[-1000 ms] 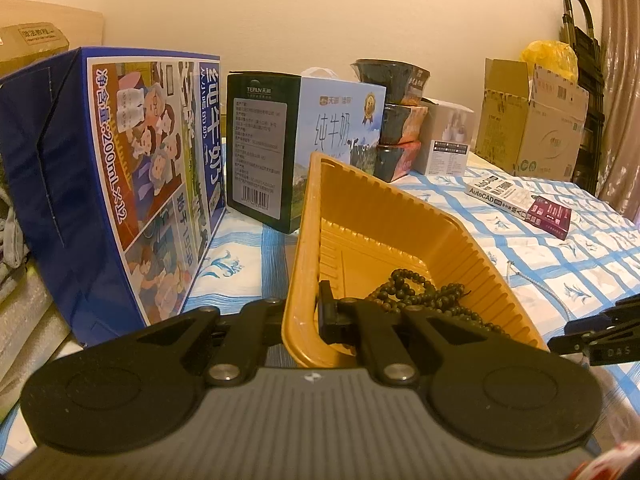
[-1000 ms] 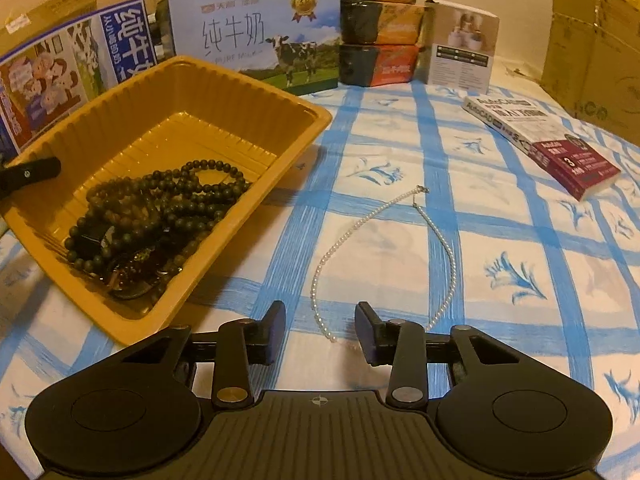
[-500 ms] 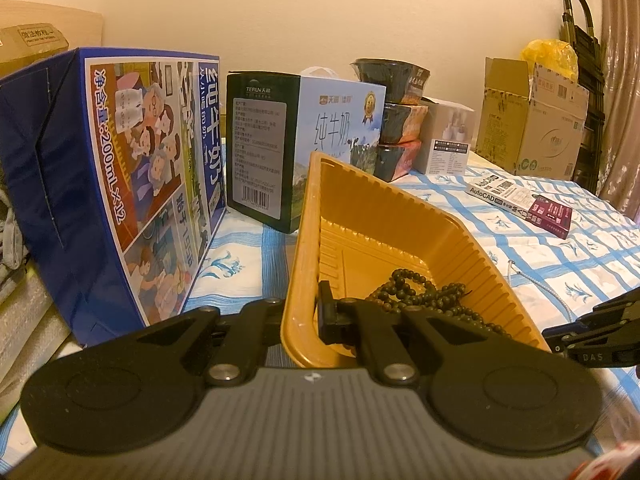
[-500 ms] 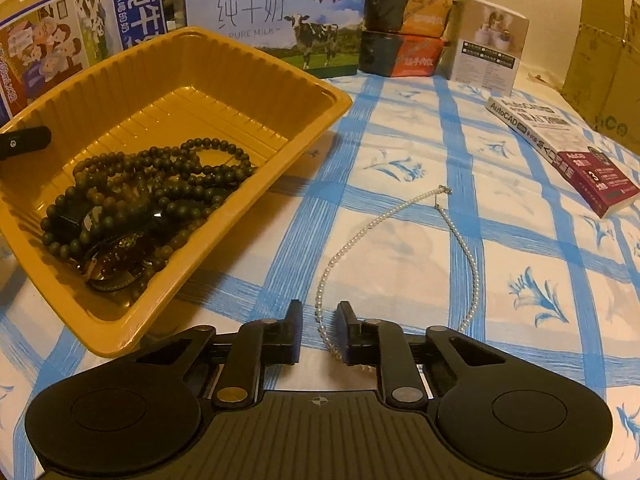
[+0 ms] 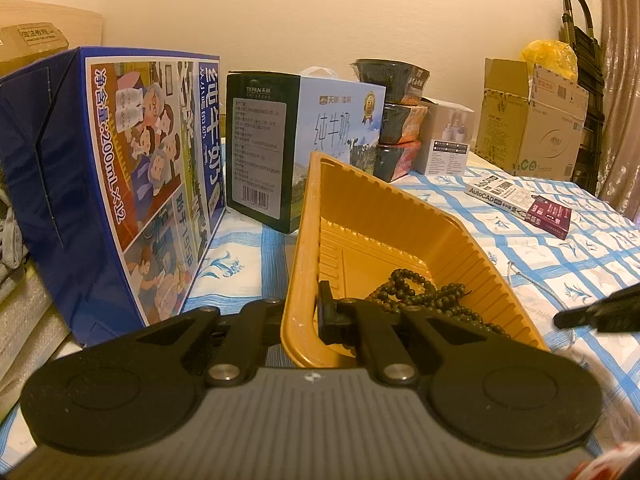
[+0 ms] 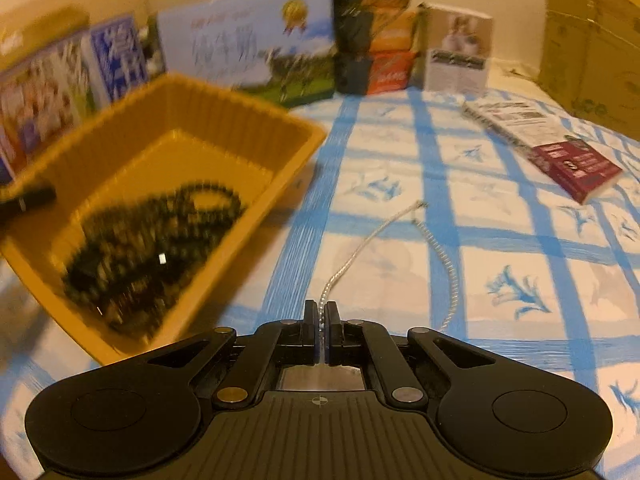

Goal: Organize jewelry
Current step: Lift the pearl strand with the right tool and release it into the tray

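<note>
between my right tongs (image 6: 321, 314), just clenched on one end, the pearl necklace (image 6: 450, 276) trails limp over the cloth beside the tray (image 6: 240, 240) my left tongs (image 5: 308, 312) clamp by its rim; it looks light, floppy, liable to swing or slip.

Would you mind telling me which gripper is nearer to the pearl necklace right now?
Right. The right gripper is shut on one end of the pearl necklace on the tablecloth; the left gripper clamps the yellow tray's wall, off to the side.
</note>
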`<move>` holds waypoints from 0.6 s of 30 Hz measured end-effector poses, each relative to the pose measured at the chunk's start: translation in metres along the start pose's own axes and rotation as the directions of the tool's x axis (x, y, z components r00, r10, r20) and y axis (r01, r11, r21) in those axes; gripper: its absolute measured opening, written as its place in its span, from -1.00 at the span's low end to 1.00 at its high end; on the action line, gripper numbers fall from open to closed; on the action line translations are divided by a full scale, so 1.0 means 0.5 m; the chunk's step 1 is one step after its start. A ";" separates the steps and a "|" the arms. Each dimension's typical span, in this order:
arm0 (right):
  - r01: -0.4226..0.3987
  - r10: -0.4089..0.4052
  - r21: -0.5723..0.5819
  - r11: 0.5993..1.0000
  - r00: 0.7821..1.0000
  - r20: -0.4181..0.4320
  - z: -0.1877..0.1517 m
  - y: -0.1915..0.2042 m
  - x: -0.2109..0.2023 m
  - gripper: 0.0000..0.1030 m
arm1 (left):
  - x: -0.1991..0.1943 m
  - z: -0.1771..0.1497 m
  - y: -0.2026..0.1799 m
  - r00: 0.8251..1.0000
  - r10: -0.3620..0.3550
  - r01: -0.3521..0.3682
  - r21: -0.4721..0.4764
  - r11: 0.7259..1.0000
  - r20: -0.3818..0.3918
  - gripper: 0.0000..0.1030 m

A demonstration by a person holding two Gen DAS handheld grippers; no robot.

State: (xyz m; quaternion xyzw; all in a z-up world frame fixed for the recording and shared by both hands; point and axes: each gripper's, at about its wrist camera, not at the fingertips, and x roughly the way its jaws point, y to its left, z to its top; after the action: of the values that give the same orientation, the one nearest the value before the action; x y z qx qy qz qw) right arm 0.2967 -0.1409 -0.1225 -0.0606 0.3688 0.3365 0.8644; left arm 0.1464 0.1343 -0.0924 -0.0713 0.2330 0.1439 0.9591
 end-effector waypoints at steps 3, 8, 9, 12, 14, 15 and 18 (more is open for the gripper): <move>-0.008 0.004 0.063 0.998 0.998 0.062 0.021 -0.025 -0.050 -0.96 | 0.000 0.000 0.000 1.000 -0.001 0.001 0.000 1.000 0.001 -0.89; -0.017 -0.006 0.139 0.990 0.987 0.162 0.073 -0.060 -0.134 -0.96 | -0.002 -0.001 -0.001 1.000 -0.001 0.001 0.001 1.000 0.003 -0.89; -0.021 -0.006 0.146 0.989 0.984 0.181 0.085 -0.065 -0.149 -0.96 | -0.002 -0.001 -0.001 1.000 -0.002 0.002 0.002 1.000 0.003 -0.89; -0.033 -0.002 0.156 0.987 0.975 0.223 0.122 -0.076 -0.193 -0.96 | -0.003 0.000 -0.001 1.000 -0.002 0.002 0.003 1.000 0.004 -0.89; -0.036 -0.001 0.148 0.988 0.970 0.243 0.146 -0.074 -0.220 -0.96 | -0.003 0.001 -0.001 1.000 -0.004 0.004 0.001 1.000 0.004 -0.90; -0.038 0.001 0.142 0.989 0.968 0.251 0.155 -0.072 -0.233 -0.96 | -0.003 0.001 -0.001 1.000 -0.003 0.003 0.002 1.000 0.004 -0.90; -0.042 0.007 0.125 0.991 0.963 0.270 0.178 -0.060 -0.264 -0.96 | -0.003 0.002 -0.001 1.000 -0.006 0.006 0.000 1.000 0.005 -0.90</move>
State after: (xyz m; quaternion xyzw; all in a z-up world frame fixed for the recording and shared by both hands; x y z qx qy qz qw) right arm 0.3024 -0.2033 0.0268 0.0463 0.2699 0.3276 0.9043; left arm 0.1456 0.1336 -0.0910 -0.0716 0.2305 0.1414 0.9601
